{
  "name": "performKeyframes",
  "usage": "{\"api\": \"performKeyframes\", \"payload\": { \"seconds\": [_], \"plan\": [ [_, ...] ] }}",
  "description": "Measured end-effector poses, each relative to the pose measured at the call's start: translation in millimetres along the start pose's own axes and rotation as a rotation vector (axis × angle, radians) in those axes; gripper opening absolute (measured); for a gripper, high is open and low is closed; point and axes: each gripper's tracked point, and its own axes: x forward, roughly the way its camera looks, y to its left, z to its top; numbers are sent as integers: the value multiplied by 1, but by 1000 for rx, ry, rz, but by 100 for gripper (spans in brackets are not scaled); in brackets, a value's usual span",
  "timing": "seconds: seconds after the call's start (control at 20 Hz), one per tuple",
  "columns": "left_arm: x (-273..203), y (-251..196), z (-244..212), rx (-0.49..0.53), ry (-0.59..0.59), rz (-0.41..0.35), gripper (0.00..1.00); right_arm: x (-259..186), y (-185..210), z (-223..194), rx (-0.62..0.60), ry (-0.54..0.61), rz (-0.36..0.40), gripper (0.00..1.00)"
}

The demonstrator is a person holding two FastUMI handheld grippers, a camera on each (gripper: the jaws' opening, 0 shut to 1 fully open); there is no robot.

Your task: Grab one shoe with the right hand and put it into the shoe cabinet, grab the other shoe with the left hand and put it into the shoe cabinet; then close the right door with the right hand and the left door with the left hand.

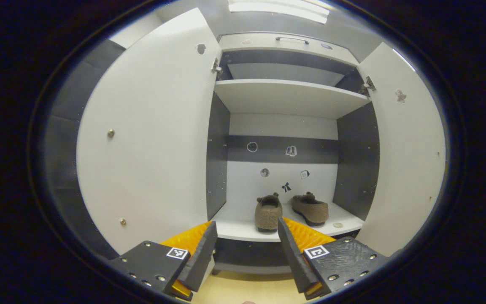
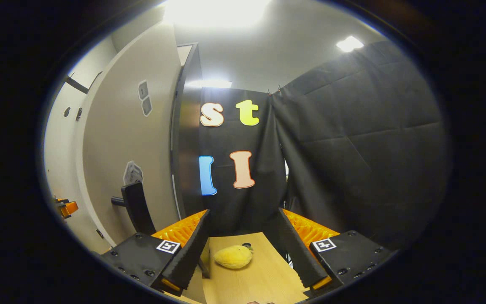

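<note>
Both shoes, the left one (image 1: 268,212) and the right one (image 1: 310,208), stand side by side on the bottom shelf (image 1: 234,228) of the cabinet, and both doors are open. So the step in hand is probably closing the right door (image 2: 129,139). The right gripper (image 2: 243,249) has its jaws apart and empty, beside that door's outer face. Push it flat near the free edge, slowly. The left gripper (image 1: 247,249), jaws also apart and empty, should wait clear of the opening before taking the left door (image 1: 150,135).

yellow plush toy (image 2: 233,257) lying on the light wood floor (image 2: 264,278) near the black cloth wall (image 2: 352,160), ceiling lights (image 2: 349,43) on, small stickers (image 1: 291,150) on the back panel.
</note>
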Motion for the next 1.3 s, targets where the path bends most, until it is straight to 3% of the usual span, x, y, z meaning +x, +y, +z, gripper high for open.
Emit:
{"api": "performKeyframes", "payload": {
  "seconds": [0.1,0.15,0.2,0.3,0.55,0.75,1.1,1.15,1.2,1.3],
  "plan": [
    [1,3,1,16,10,6,83,-4,7,-1,6,2,24,98],
    [-2,4,4,26,14,11,84,-5,9,-2,4,10,32,92],
    [-4,3,9,34,15,11,83,-6,13,-5,4,20,43,98],
    [-9,4,18,36,9,8,83,-9,24,-7,13,42,64,98],
    [-15,10,16,-48,16,-32,84,-14,28,-3,-17,24,21,95],
    [-44,12,7,-7,17,-46,83,-22,43,-4,-32,25,6,95],
    [-67,17,-4,-33,26,-109,84,-31,120,-8,-18,13,113,95],
    [-70,18,-3,-31,21,-115,84,-33,131,-7,-27,6,131,91],
    [-73,20,-3,-26,18,-113,83,-33,141,-6,-41,-3,138,95],
    [-81,28,-2,-29,15,-105,83,-30,158,-6,-51,-13,154,91]
  ]
}}
